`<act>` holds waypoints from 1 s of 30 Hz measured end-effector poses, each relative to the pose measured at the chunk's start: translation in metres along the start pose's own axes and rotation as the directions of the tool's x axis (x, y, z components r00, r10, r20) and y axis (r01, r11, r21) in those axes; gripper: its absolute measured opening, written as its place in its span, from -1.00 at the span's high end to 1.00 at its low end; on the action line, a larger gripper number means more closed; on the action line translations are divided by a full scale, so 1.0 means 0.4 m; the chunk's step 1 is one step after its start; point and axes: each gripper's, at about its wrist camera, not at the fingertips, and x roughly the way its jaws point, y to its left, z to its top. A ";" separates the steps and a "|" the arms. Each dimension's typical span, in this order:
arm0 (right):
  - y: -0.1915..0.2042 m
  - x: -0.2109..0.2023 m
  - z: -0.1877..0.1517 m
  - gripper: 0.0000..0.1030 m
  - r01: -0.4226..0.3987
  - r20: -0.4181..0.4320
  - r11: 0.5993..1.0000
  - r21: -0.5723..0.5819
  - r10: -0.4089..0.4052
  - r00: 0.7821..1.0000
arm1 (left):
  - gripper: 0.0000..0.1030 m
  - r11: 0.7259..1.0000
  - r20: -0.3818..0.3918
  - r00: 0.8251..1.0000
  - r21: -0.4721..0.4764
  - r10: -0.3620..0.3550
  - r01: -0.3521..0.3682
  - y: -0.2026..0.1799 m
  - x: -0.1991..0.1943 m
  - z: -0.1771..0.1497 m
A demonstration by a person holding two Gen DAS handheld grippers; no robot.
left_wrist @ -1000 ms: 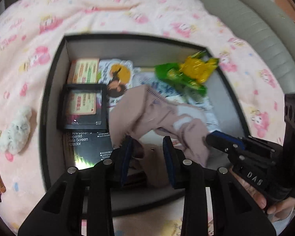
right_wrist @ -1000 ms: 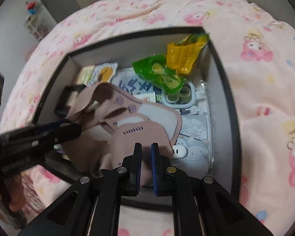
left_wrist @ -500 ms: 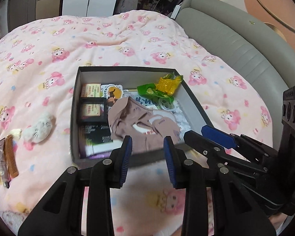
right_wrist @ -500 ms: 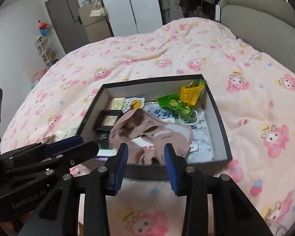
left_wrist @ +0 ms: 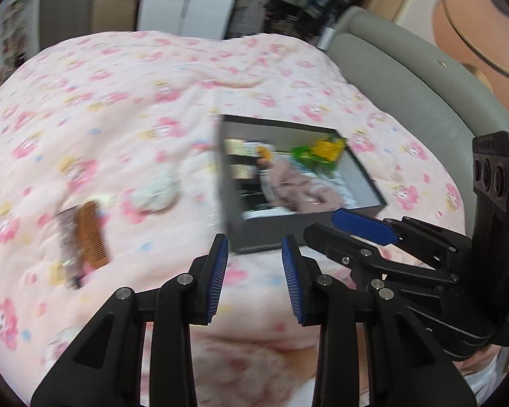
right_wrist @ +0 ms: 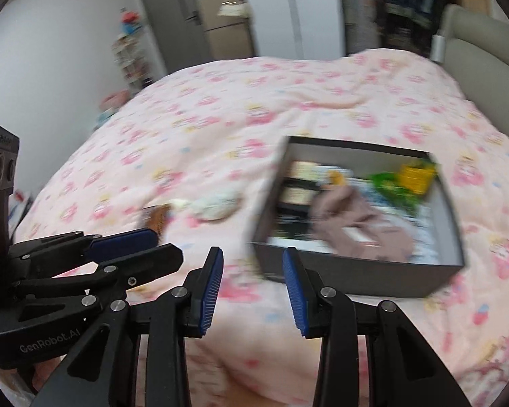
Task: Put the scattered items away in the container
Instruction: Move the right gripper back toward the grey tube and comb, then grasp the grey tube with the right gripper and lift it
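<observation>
The dark box point(left_wrist: 298, 234) sat on my pink bedspread point(left_wrist: 118, 101), a brownish garment point(left_wrist: 295, 190) heaped inside. A comb point(left_wrist: 91, 234) and white plush point(left_wrist: 156, 191) lay outside, blurred. My left gripper point(left_wrist: 254, 281) and right gripper point(right_wrist: 252, 281) gaped, empty.

Left gripper point(left_wrist: 252, 283) and right gripper point(right_wrist: 252, 283): black linkage frames, silver screws, ribbed blue pads; "GenRobot.AI" lettering at 8 o'clock in right-wrist view.

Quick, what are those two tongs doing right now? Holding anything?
Left tongs: open, holding nothing.
Right tongs: open, holding nothing; they have just been opening.
</observation>
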 end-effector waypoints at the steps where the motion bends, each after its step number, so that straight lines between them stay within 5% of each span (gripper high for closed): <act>1: 0.034 0.024 0.000 0.35 -0.020 -0.013 1.000 -0.014 0.019 1.000 | 0.43 0.999 -0.001 1.000 -0.037 0.014 -0.014 0.042 -0.012 -0.013; 5: 0.133 0.122 0.015 0.37 -0.103 -0.088 0.994 -0.033 0.100 0.991 | 0.50 0.989 -0.002 0.998 -0.137 0.058 -0.058 0.178 -0.031 -0.046; 10: 0.221 0.244 0.040 0.36 -0.262 -0.176 0.965 -0.028 0.253 0.951 | 0.29 0.960 0.006 0.994 -0.261 0.110 -0.104 0.353 -0.041 -0.082; 13: 0.239 0.324 0.040 0.36 -0.256 -0.241 0.966 -0.025 0.243 0.940 | 0.29 0.935 -0.033 0.992 -0.332 0.123 -0.127 0.462 -0.010 -0.111; 19: 0.265 0.462 0.034 0.36 -0.257 -0.365 0.964 -0.073 0.214 0.906 | 0.29 0.903 -0.201 0.980 -0.418 0.010 -0.095 0.651 0.154 -0.125; 28: 0.274 0.564 0.040 0.36 -0.260 -0.429 0.961 -0.098 0.195 0.882 | 0.14 0.884 -0.320 0.937 -0.466 -0.136 -0.031 0.730 0.310 -0.150; 30: 0.283 0.575 0.030 0.36 -0.266 -0.438 0.955 -0.131 0.185 0.880 | 0.35 0.892 -0.320 0.938 -0.452 -0.132 -0.029 0.724 0.325 -0.141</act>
